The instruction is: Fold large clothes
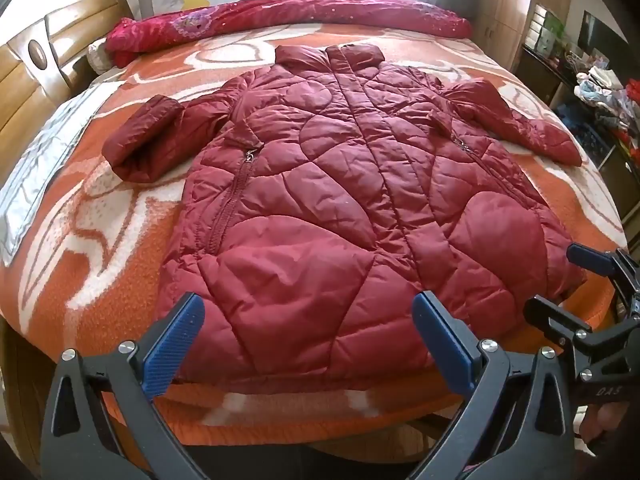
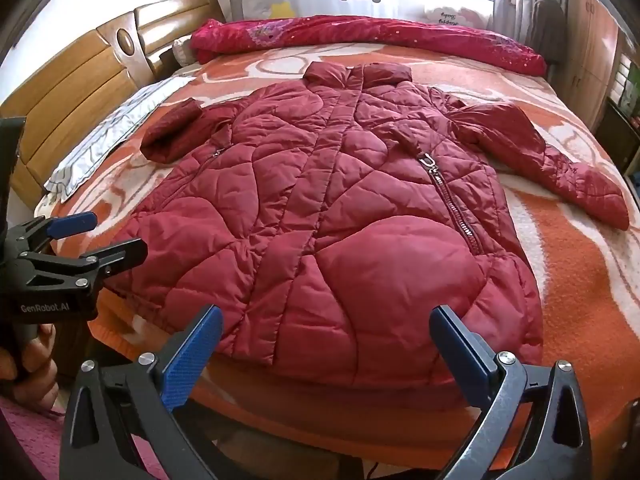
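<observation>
Both my left gripper (image 1: pixel 308 334) and right gripper (image 2: pixel 326 350) hang wide open, empty, above the coat (image 1: pixel 340 184) at the bed's (image 1: pixel 80 208) near edge. I'd bite deep into the hem's 2 corners, since the puffy shell probably slips.

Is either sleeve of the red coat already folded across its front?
No. In the left wrist view both sleeves lie out to the sides of the red coat on the blanket, its quilted front uncovered.

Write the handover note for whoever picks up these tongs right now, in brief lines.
Left tongs: open, empty, at the coat's hem.
Right tongs: open, empty, also at the hem.
Red quilted coat: spread flat, front up, on the orange blanket, collar at the far end.
Sleeves: left-side sleeve bunched, right-side sleeve stretched out.
Done: coat laid out.
Left: every fold, likely sleeves first, then the body.
</observation>
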Tool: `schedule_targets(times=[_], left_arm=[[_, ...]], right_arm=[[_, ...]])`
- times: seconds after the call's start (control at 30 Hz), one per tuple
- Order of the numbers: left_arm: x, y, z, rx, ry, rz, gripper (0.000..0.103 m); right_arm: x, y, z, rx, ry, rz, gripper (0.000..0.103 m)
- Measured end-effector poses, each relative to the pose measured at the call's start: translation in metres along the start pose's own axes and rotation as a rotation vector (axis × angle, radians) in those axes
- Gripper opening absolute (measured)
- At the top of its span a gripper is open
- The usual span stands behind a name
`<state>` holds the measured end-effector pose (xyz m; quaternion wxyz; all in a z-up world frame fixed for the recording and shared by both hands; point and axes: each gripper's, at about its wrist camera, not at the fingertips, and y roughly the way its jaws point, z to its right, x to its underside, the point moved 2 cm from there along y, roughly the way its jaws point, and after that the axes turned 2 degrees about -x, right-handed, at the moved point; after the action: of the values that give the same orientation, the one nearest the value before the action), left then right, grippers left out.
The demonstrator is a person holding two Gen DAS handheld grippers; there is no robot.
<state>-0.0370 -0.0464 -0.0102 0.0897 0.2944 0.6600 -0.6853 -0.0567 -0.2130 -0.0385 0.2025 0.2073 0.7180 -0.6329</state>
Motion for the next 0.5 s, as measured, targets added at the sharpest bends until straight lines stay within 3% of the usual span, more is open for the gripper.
schedule_targets(times=[0.5], left_arm=[[0.0002, 0.0015, 0.0022, -0.001, 0.005, -0.003, 0.103]], right_arm=[[-0.0017, -0.0001, 0.0008, 0.006, -0.002, 0.004, 0.103]])
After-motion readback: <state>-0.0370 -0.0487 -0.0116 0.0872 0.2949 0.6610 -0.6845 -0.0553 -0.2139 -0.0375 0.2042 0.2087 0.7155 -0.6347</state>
